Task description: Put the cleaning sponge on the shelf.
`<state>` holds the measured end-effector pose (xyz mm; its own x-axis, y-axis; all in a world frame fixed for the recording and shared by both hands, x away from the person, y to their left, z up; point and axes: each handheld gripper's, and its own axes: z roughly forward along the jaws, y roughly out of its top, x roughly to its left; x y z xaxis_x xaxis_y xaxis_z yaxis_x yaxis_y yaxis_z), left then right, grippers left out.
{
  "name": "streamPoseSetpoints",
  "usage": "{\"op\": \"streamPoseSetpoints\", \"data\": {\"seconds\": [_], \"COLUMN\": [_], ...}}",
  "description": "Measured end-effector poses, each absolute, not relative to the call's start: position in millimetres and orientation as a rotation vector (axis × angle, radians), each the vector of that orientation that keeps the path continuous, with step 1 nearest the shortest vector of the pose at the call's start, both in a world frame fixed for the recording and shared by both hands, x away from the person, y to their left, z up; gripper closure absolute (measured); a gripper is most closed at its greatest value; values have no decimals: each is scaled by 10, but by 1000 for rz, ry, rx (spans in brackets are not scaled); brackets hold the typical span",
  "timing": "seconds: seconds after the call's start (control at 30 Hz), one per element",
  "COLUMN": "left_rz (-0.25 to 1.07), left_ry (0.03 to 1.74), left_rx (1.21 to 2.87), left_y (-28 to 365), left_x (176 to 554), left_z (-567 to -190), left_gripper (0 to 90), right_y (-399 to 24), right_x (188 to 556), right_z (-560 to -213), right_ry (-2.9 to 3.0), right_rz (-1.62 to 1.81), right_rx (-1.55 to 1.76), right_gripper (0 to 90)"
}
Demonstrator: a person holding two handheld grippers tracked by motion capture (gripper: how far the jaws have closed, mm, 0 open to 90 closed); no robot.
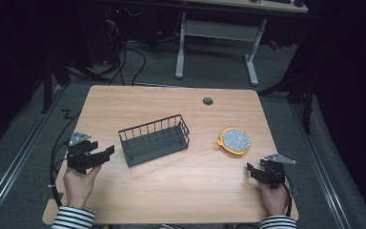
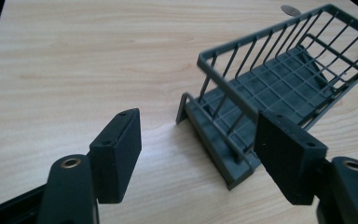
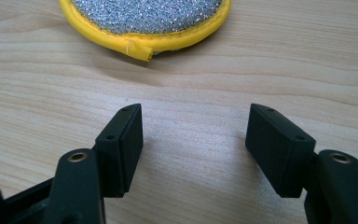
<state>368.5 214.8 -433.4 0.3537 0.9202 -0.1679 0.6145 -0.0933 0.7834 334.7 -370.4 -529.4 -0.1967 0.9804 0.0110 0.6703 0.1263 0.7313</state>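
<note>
A dark grey wire basket stands empty in the middle of the wooden table. My left gripper is held above the table just left of the basket, jaws open, nothing between them. In the left gripper view the basket's near end lies ahead and right of the open left gripper. A round silver scouring pad with a yellow rim lies right of the basket. My right gripper rests low near the table's right front, open and empty. In the right gripper view the pad lies beyond the right gripper.
A small round grommet sits in the table near its far edge. Beyond the table stands a white desk frame on grey carpet, with cables on the floor. Cables trail from both grippers over the table's front corners.
</note>
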Motion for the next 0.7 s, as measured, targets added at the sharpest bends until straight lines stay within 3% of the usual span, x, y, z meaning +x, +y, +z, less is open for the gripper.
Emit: {"op": "streamPoseSetpoints", "data": {"seconds": [0.7], "left_rz": [452], "left_ry": [1336], "left_rx": [1974], "left_y": [1804], "left_x": [4247], "left_z": [-4203], "left_gripper": [407], "right_y": [-3712], "right_x": [3347], "right_z": [-5294], "right_ry": [1929], "right_rz": [859], "right_rx": [1591], "right_gripper": [362]}}
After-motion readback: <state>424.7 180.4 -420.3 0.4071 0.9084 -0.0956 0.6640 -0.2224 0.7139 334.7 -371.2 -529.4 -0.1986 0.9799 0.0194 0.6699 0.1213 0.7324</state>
